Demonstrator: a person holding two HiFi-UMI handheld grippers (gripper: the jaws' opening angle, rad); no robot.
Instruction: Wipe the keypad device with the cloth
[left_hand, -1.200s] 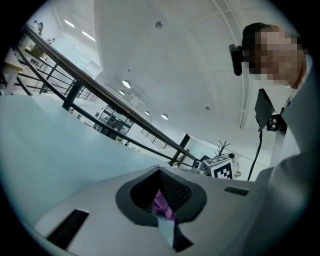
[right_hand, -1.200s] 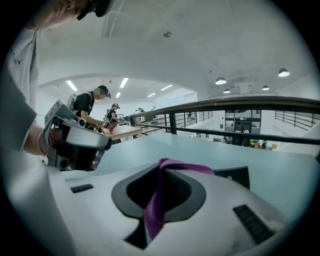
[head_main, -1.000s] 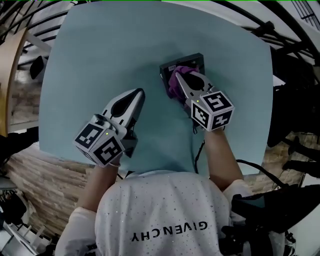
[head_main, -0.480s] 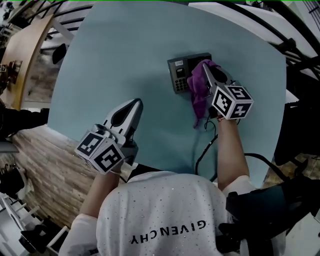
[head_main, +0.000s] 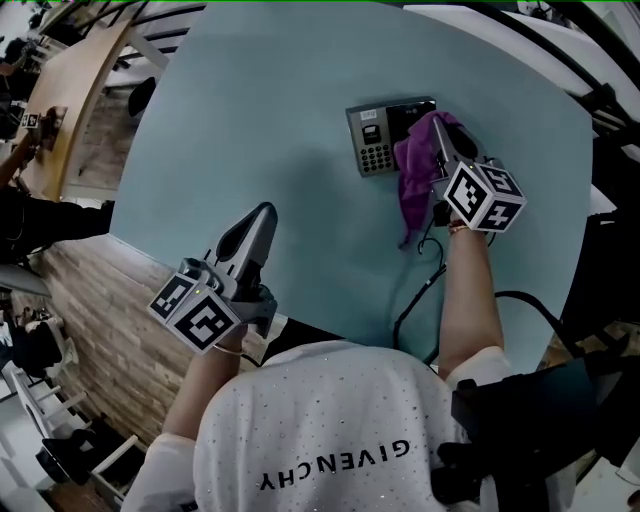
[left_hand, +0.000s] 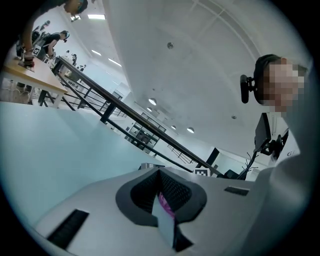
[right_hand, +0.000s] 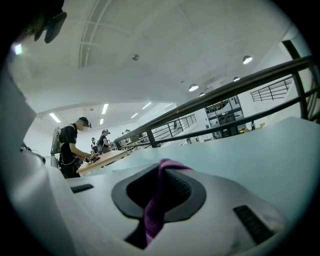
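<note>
A: Keypad device (head_main: 380, 135), where?
B: On the teal table (head_main: 250, 110), toward its far right corner, clear of both edges. The key side is bare. The right part is under the purple cloth (head_main: 415, 175).

A: Cloth held how?
B: The right gripper (head_main: 442, 130) pinches it near the top, jaws closed on the fabric, tips over the device's right part. The rest trails toward the near edge and ends near a black cable (head_main: 408, 305).

A: Step?
B: Wipe under way, I'd say. The keys look not yet covered.

A: Next move?
B: Probably drag the cloth left across the keys, keeping the pinch and light pressure. Nothing braces the device, so it could slide.

A: Left gripper (head_main: 264, 212)?
B: Well apart from the device, by the table's near left edge. Jaws pressed together, holding nothing. The purple sliver in its gap reads as the far cloth seen through, not a grasp.

A: View differences?
B: Only the head view shows the device, the cable and how the cloth lies. The right gripper view shows the pinch itself, fabric squeezed between the pads. It also shows people at a wooden bench (right_hand: 105, 159) and a railing (right_hand: 225, 95), but no device. The left gripper view confirms its jaws are empty and shows a square marker (left_hand: 201, 172) beyond them.
</note>
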